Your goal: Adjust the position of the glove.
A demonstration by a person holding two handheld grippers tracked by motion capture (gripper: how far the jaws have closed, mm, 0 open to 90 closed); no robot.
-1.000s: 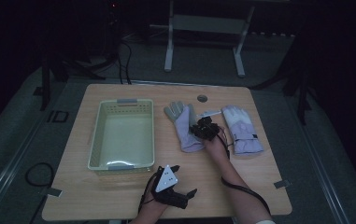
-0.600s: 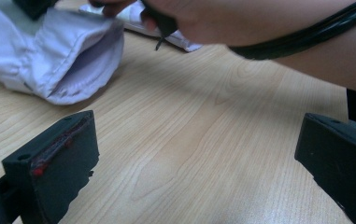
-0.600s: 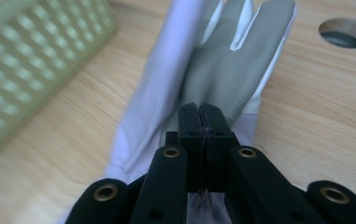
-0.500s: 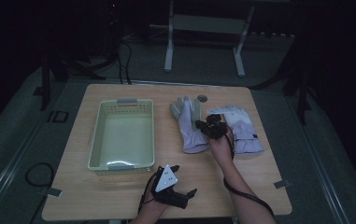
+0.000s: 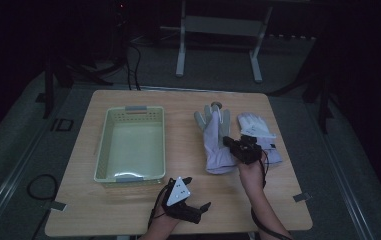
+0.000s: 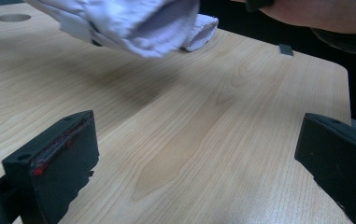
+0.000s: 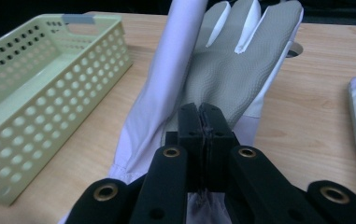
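Since a moment ago: right gripper (image 5: 232,145) drawn back toward the near edge, grey-palmed glove (image 5: 214,137) dragged along and now lying straighter, fingertips by the table hole (image 5: 216,105). Jaws pressed together, pinching that glove's fabric near the cuff, seen plainly in the right gripper view (image 7: 202,122). White glove (image 5: 259,136) just right of it. Left gripper (image 5: 193,200) low at the near edge, jaws wide apart over bare wooden table (image 6: 175,116). Pale green basket (image 5: 130,145) at left. No readable writing.
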